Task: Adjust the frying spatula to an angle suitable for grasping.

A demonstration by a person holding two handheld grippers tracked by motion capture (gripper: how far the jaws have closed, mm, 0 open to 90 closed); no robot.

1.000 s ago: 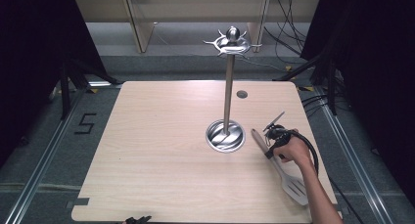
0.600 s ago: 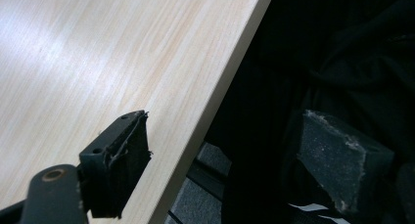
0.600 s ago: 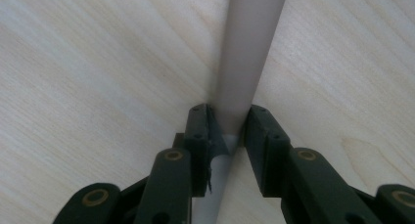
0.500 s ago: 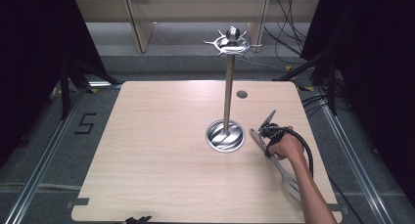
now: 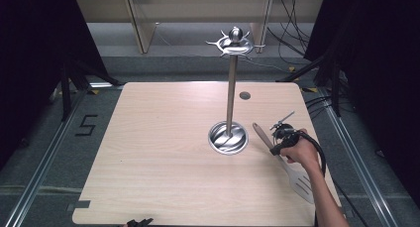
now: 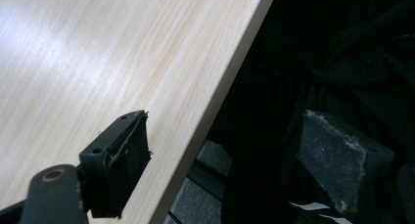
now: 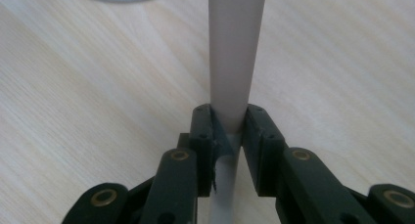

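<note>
A spatula with a pale wooden handle (image 5: pixel 261 135) and a slotted light head (image 5: pixel 300 180) lies at the table's right side, its handle pointing toward the stand. My right gripper (image 5: pixel 275 148) is shut on that handle (image 7: pixel 236 57); its jaws have just been closing and now press the handle from both sides (image 7: pixel 230 117). The metal utensil stand has a round base (image 5: pixel 228 138), a tall pole (image 5: pixel 231 93) and a ring of hooks on top (image 5: pixel 234 42). My left gripper (image 6: pixel 235 145) hangs open at the table's near edge (image 5: pixel 138 222), nothing between its jaws.
The wooden table (image 5: pixel 163 152) has a small round hole (image 5: pixel 244 95) behind the stand. The table's near edge (image 6: pixel 210 116) drops off to dark clothing and floor. Cables trail on the floor at the far right.
The right hand has shifted a little and the spatula's handle end has risen slightly toward the stand. The left gripper has stayed put.
</note>
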